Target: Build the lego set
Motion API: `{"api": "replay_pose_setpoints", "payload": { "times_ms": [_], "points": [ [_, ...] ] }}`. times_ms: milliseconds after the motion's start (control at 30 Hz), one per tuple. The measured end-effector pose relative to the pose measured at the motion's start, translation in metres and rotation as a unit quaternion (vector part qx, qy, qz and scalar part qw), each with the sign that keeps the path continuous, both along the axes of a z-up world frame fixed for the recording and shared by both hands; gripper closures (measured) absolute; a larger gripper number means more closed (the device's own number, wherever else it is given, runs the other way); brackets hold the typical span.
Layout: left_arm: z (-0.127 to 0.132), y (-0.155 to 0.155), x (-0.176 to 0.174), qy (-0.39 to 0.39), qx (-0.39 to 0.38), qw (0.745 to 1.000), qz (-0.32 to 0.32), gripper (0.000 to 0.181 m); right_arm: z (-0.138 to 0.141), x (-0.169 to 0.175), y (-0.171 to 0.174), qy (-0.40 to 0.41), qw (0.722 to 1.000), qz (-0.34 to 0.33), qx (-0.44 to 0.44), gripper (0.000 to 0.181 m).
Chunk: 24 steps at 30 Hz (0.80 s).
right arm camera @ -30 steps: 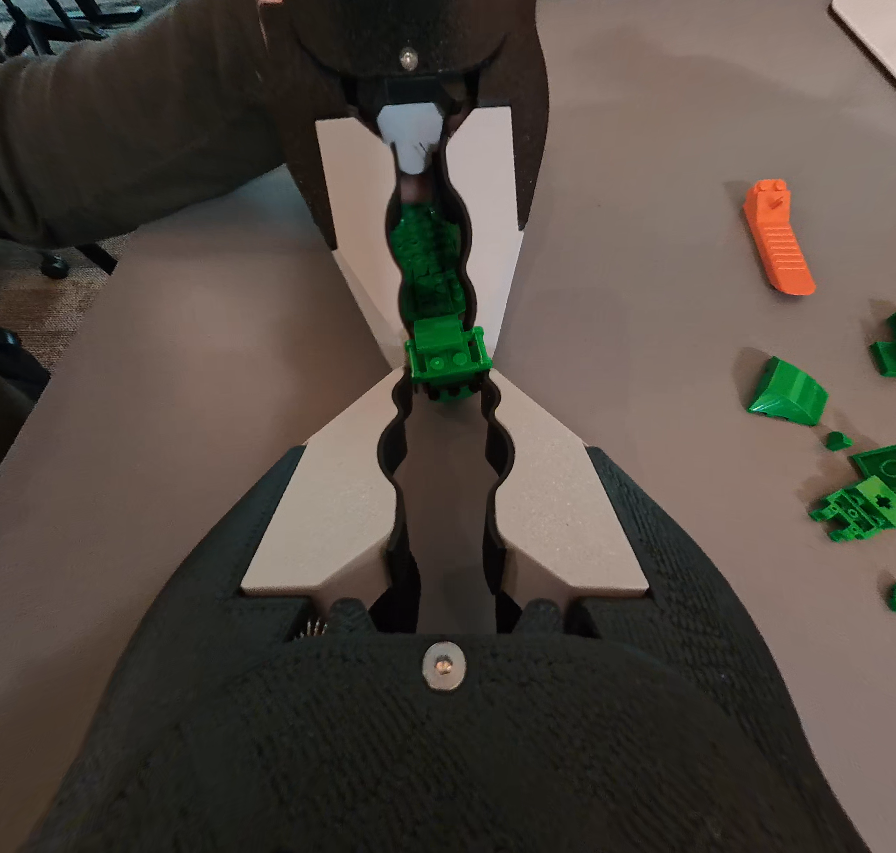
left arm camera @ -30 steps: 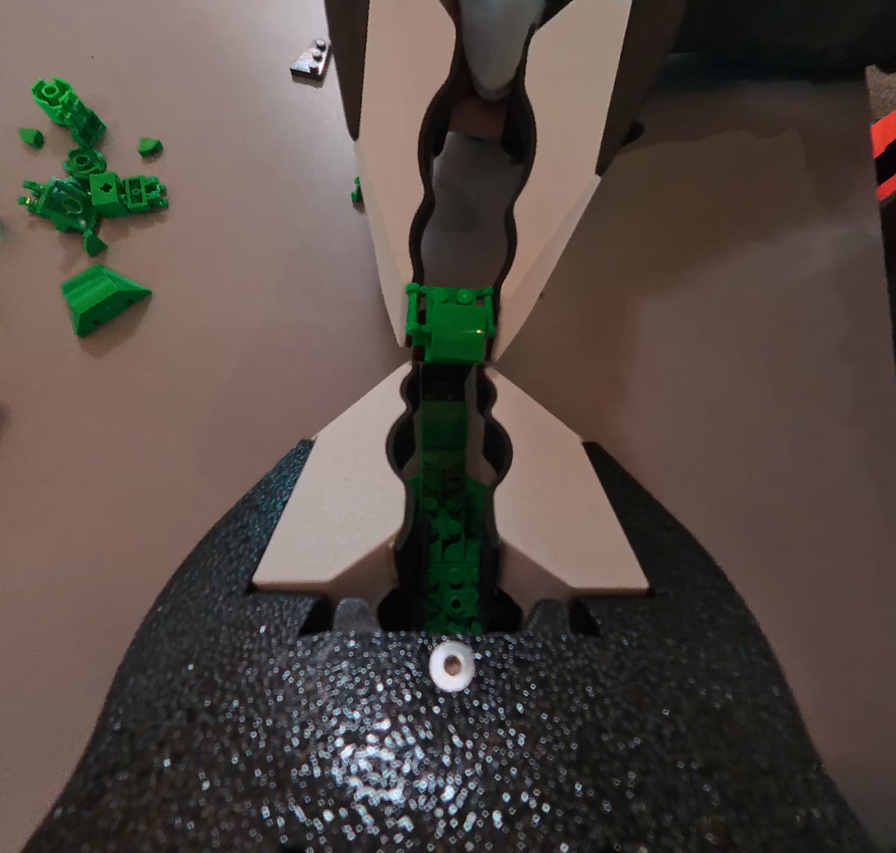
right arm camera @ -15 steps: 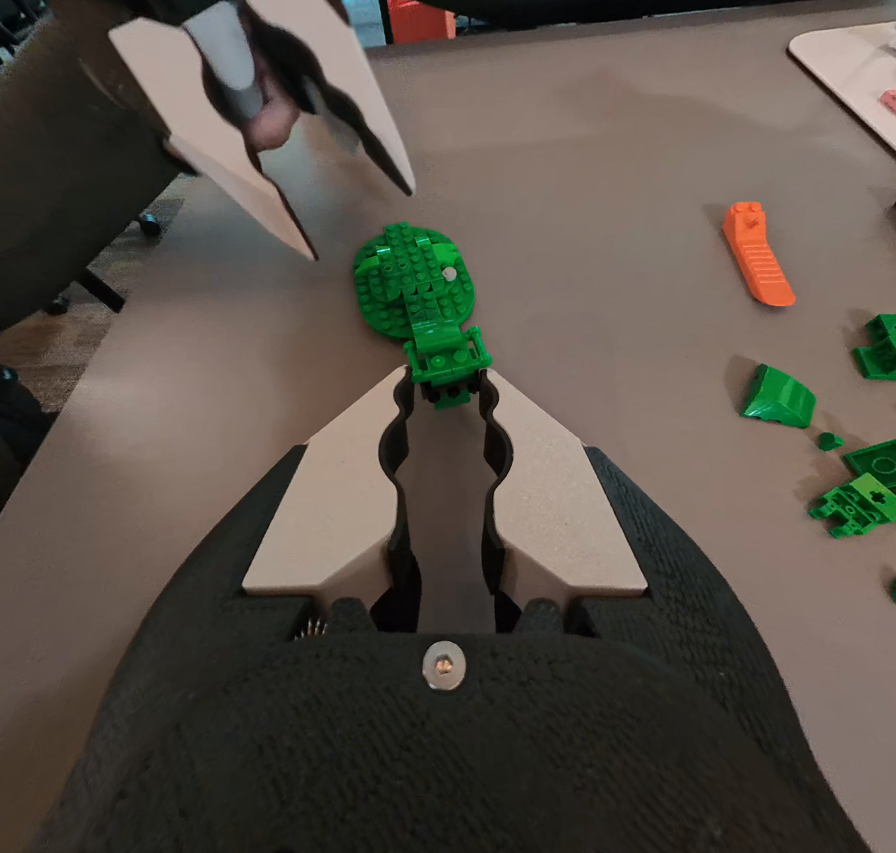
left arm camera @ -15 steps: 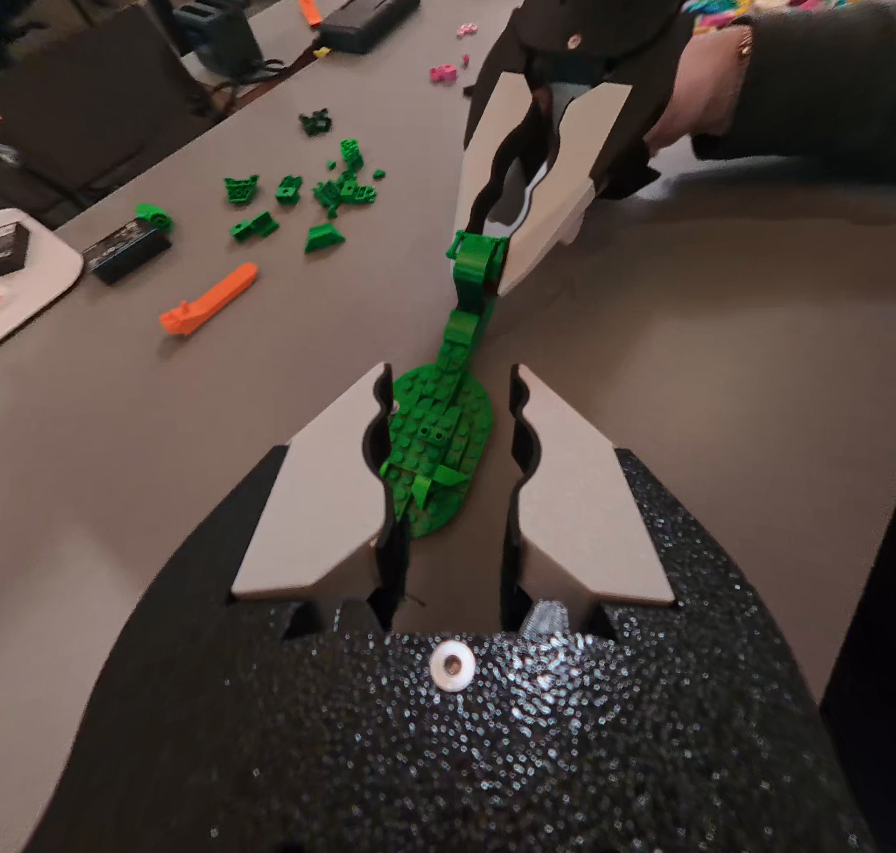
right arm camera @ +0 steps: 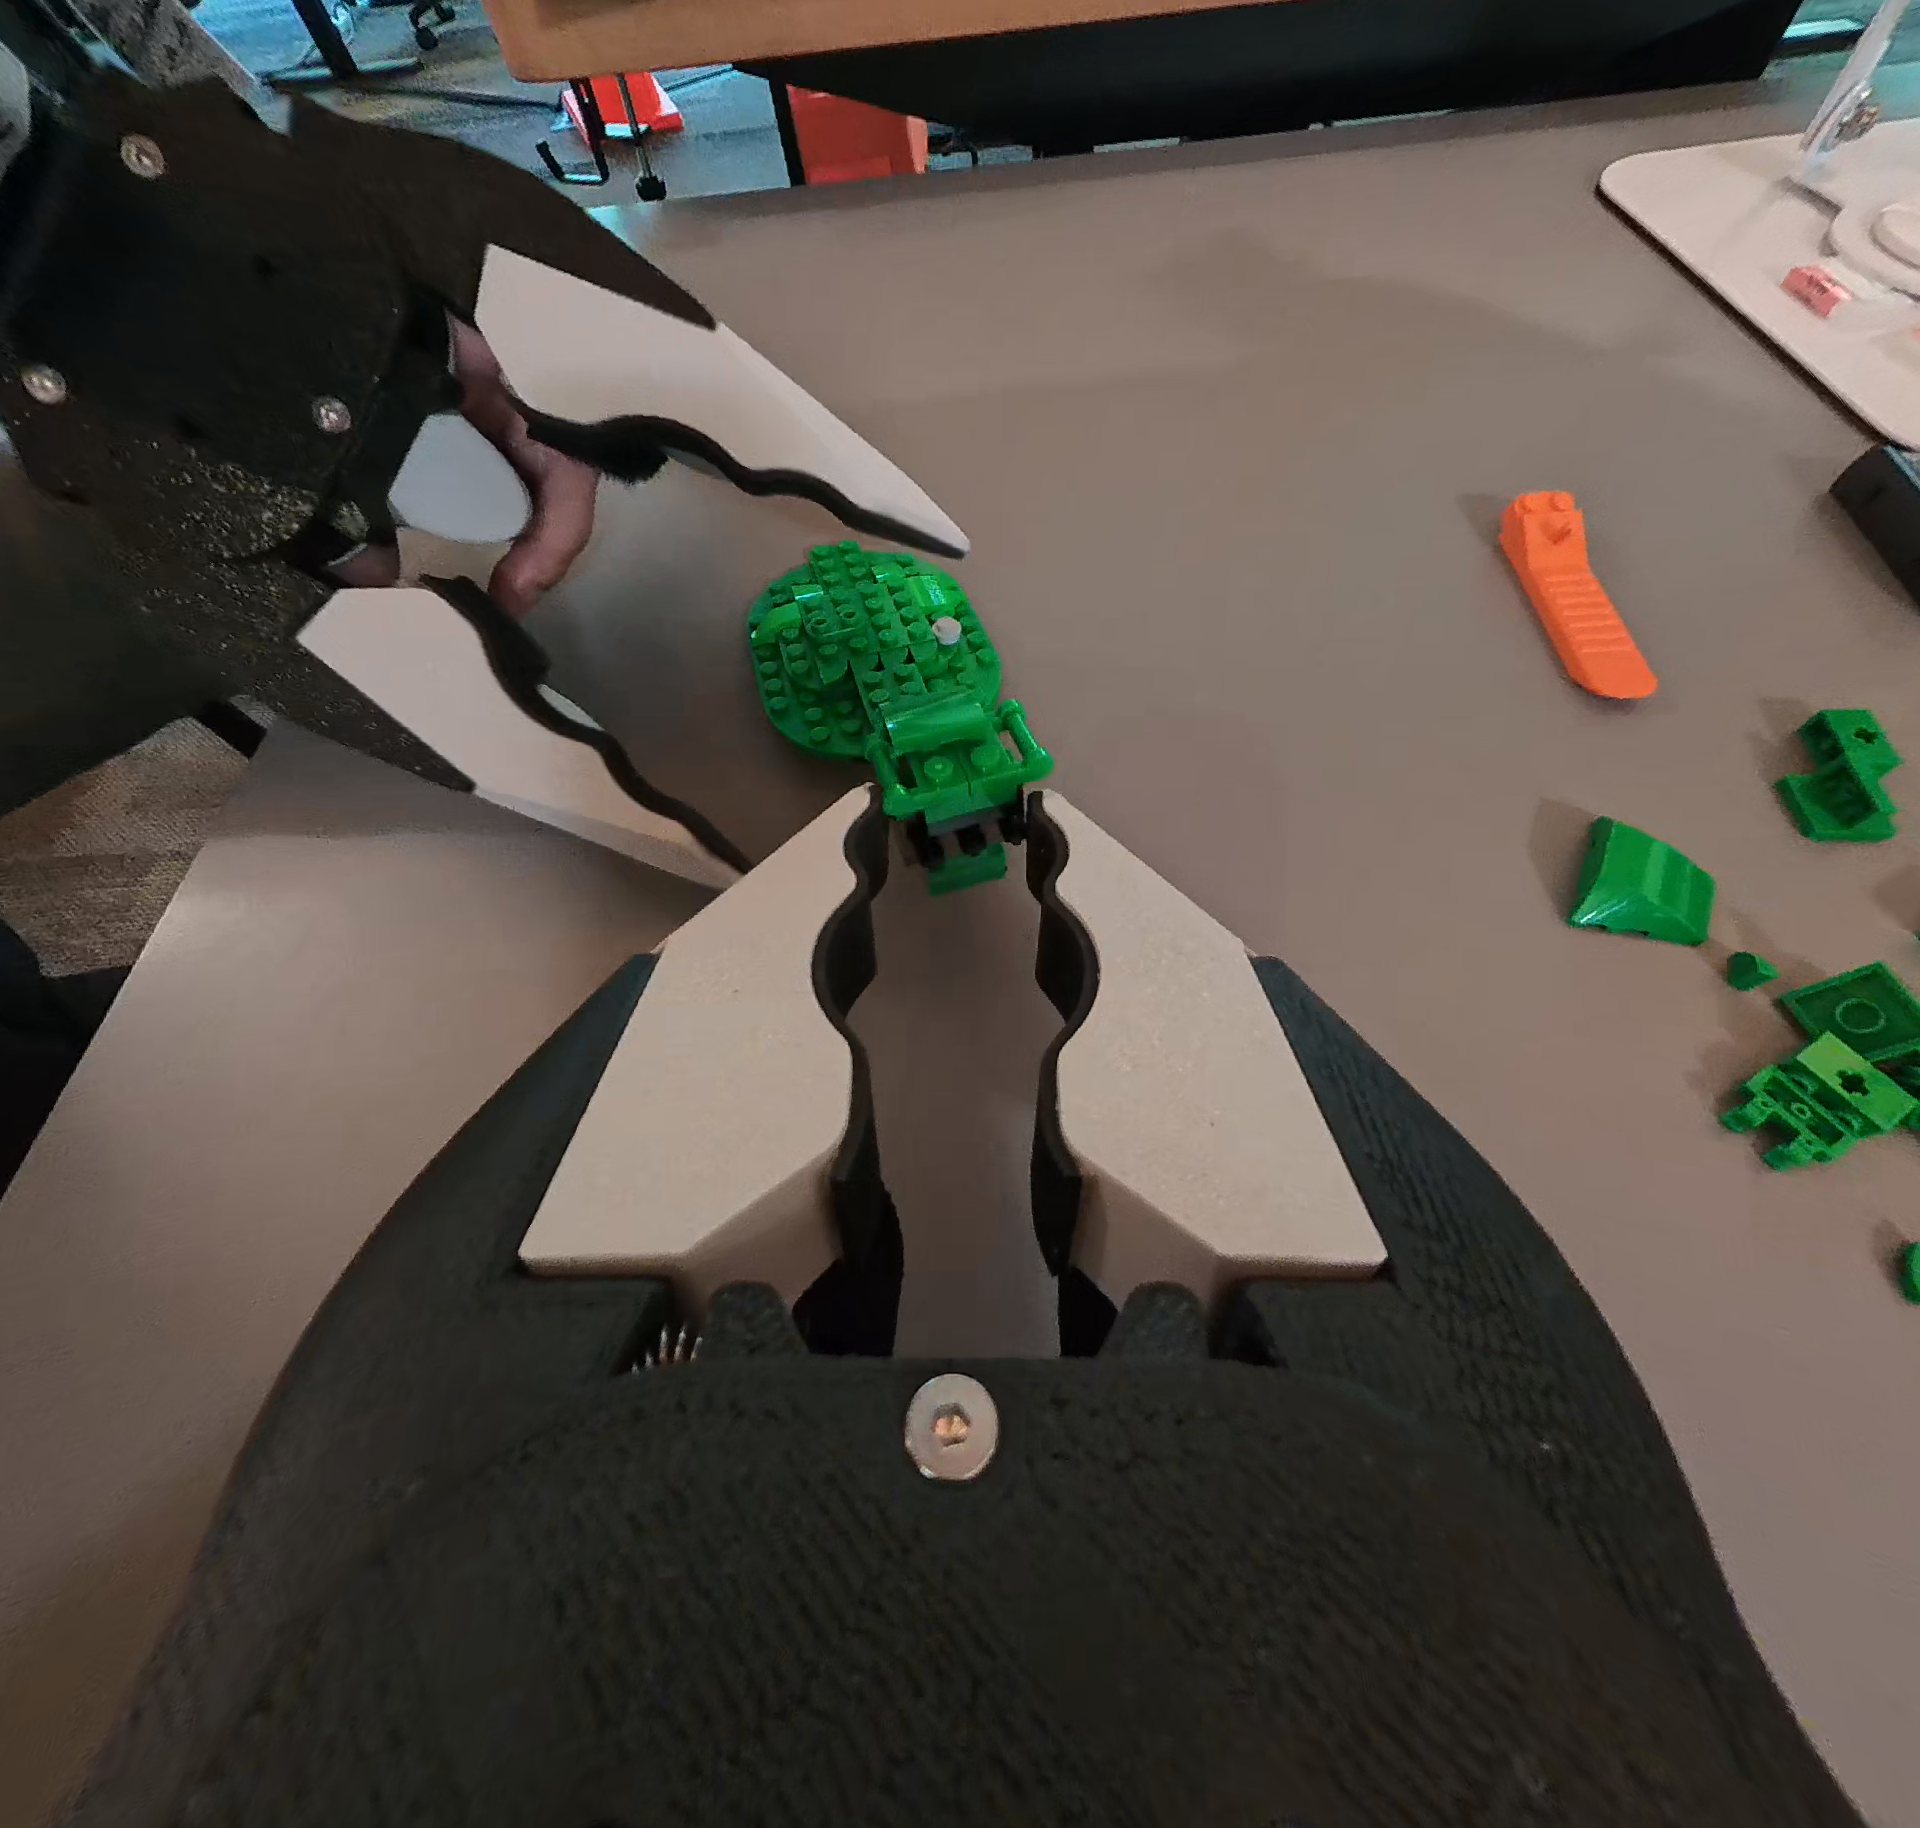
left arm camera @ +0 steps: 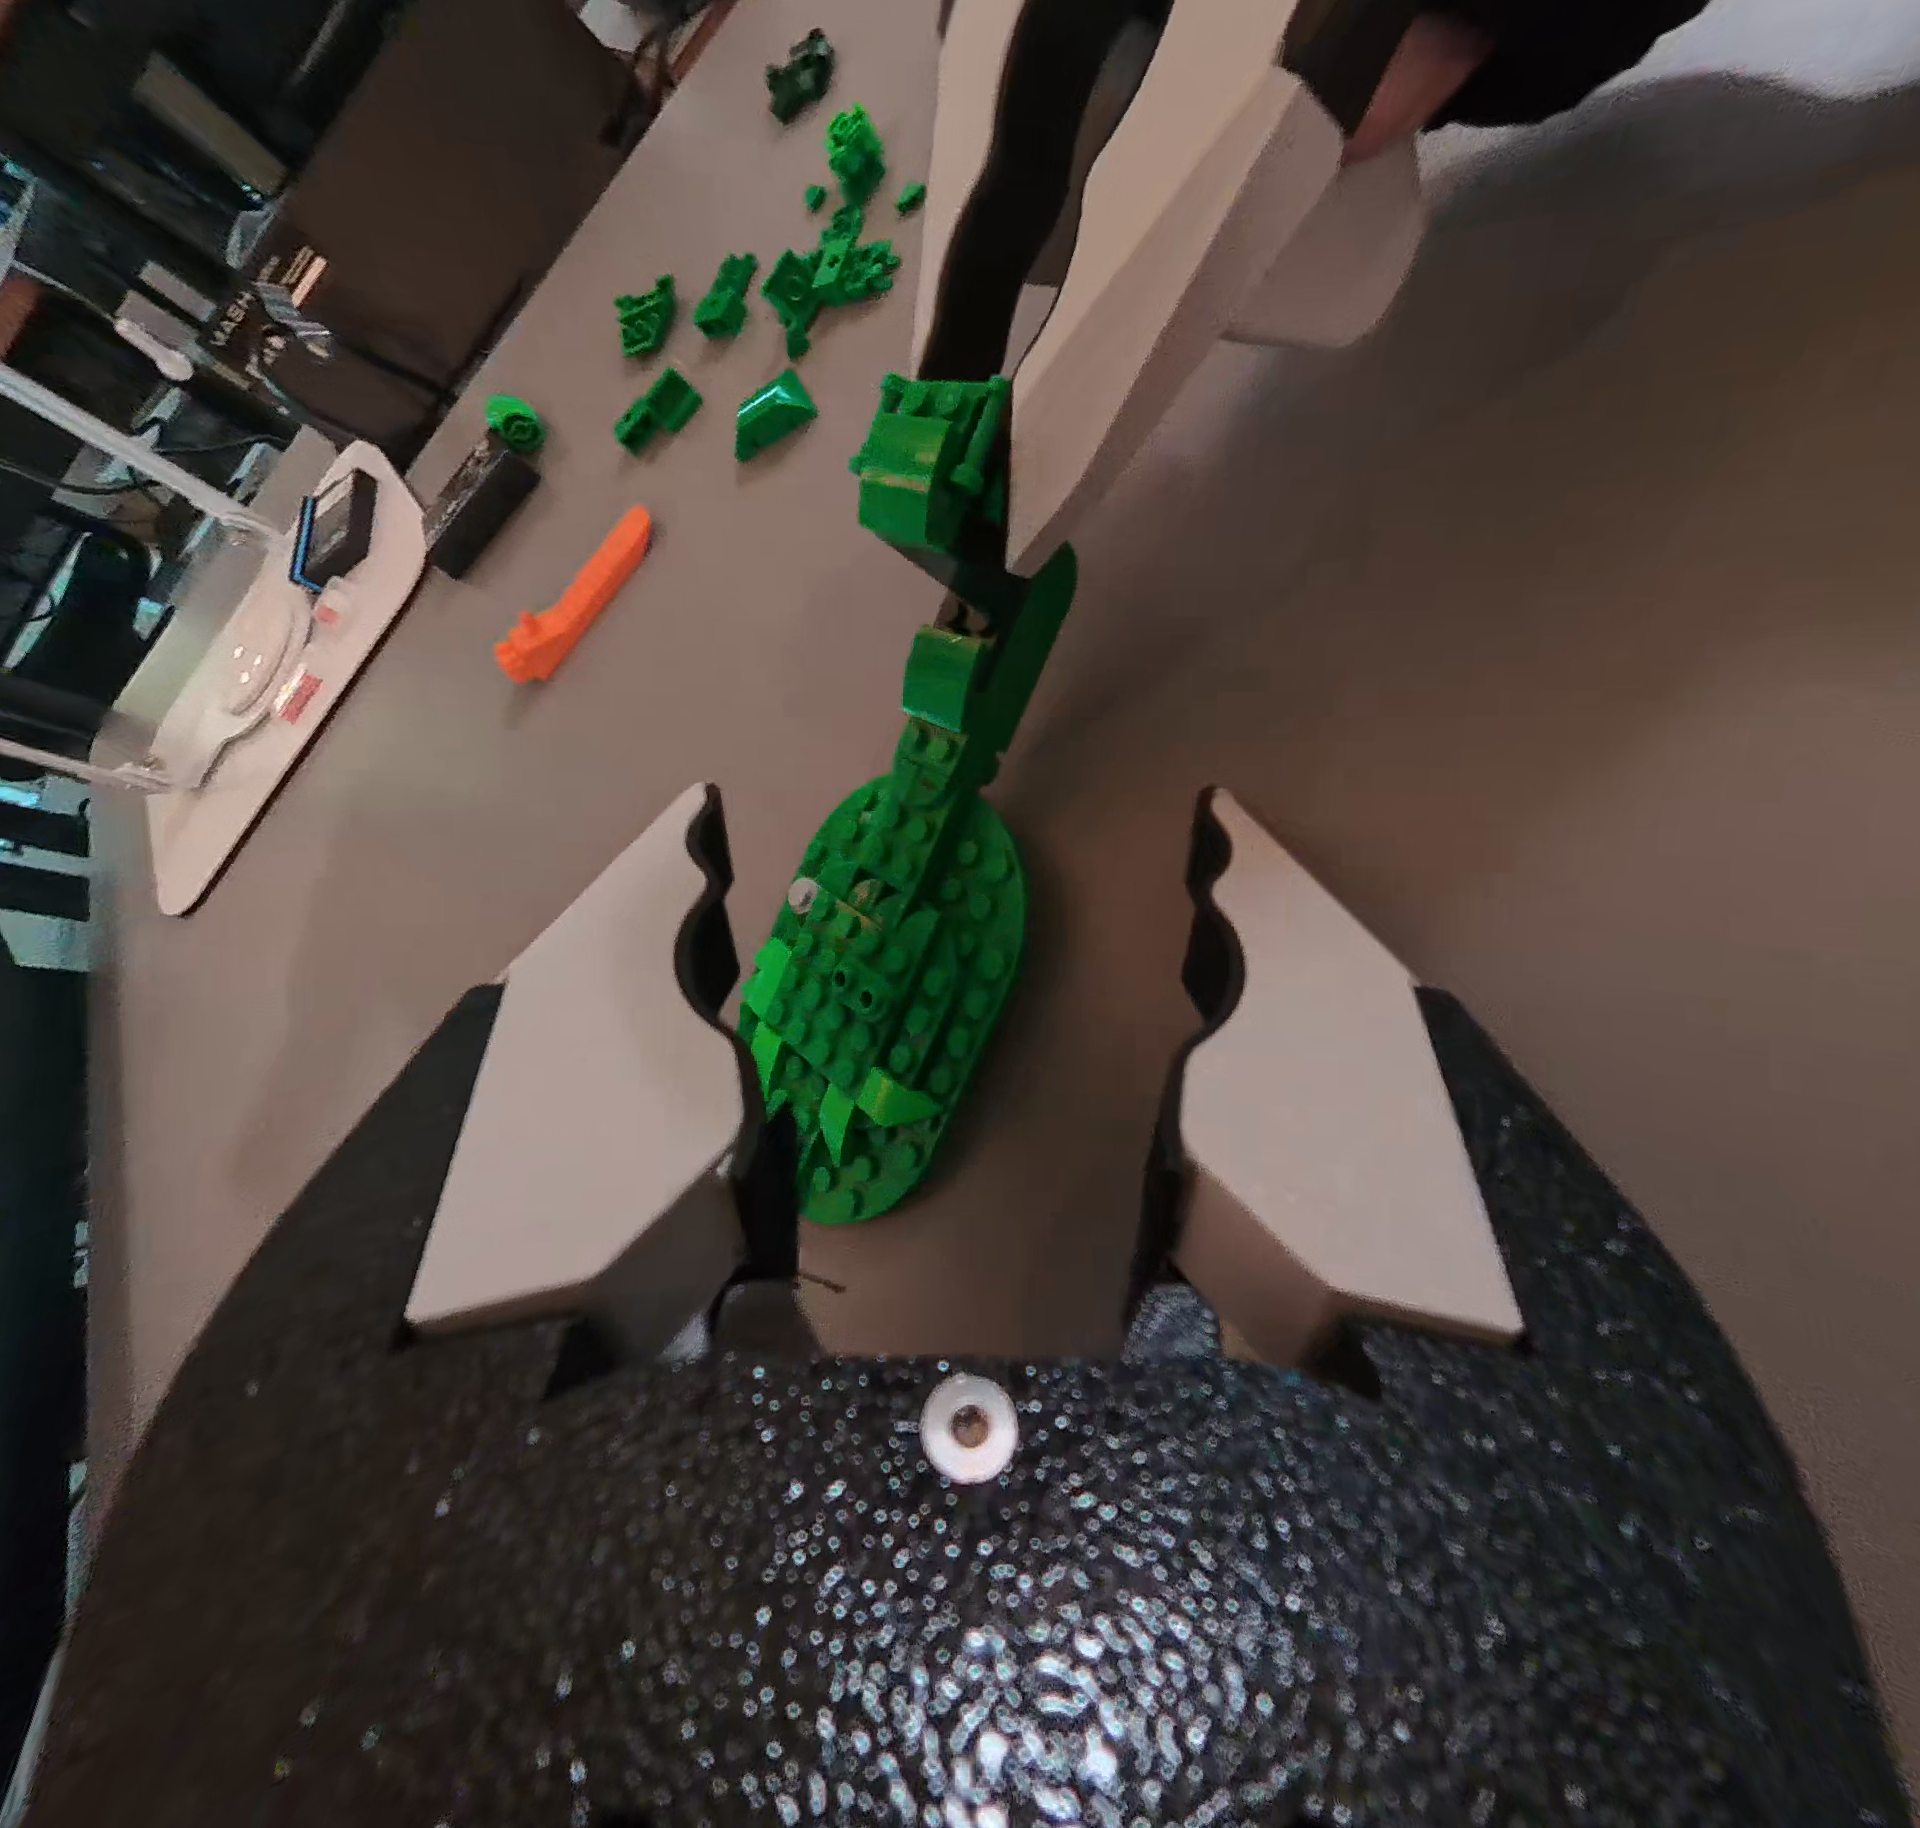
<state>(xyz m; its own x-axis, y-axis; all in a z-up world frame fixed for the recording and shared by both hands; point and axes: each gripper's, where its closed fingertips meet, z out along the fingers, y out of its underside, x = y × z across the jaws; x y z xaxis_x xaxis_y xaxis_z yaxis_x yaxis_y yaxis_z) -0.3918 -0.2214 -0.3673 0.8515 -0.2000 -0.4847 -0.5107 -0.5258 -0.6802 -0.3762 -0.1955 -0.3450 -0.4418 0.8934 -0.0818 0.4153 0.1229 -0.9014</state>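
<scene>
The green Lego build (right arm camera: 862, 646) is an oval studded plate with a narrow neck and a head block (right arm camera: 961, 750). My right gripper (right arm camera: 954, 796) is shut on the head end and holds the build low over the brown table (right arm camera: 1247, 428). I cannot tell whether the plate touches the table. My left gripper (left arm camera: 961, 812) is open and empty, its fingers on either side of the plate (left arm camera: 894, 999) without touching it. In the right wrist view the left gripper (right arm camera: 850, 708) shows at the left, jaws wide. In the left wrist view the right gripper (left arm camera: 966, 469) grips the head from above.
An orange brick separator (right arm camera: 1574, 599) lies right of the build, also in the left wrist view (left arm camera: 577, 599). Loose green pieces (right arm camera: 1642, 885) lie at the right, and in the left wrist view (left arm camera: 790, 292). A white tray (right arm camera: 1766, 251) is at the far right. The table edge runs at the left. There is about 4 centimetres between the tips of the two grippers. The orange brick separator (right arm camera: 1574, 599) is about 15 centimetres from both grippers' fingertips. My left wrist view (left arm camera: 581, 589) looks at it from another angle.
Both grippers were shut on the build, tip to tip. My left gripper has opened, let go and drawn back. The right gripper still holds the head end.
</scene>
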Motion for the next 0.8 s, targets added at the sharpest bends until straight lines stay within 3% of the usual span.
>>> {"api": "replay_pose_setpoints", "payload": {
  "times_ms": [133,400,800],
  "points": [
    [0.001,-0.001,-0.010,0.050,0.001,0.998,0.025,0.109,0.001,-0.001,-0.002,0.003,1.000,-0.001,-0.005,0.157],
    [-0.007,-0.004,-0.020,0.305,-0.018,0.952,0.032,0.159,0.002,-0.005,-0.001,0.009,1.000,-0.006,-0.001,0.157],
    [0.000,-0.010,-0.041,0.356,-0.004,0.929,0.101,0.157,0.009,-0.003,-0.002,0.028,1.000,0.001,-0.007,0.158]
  ]
}}
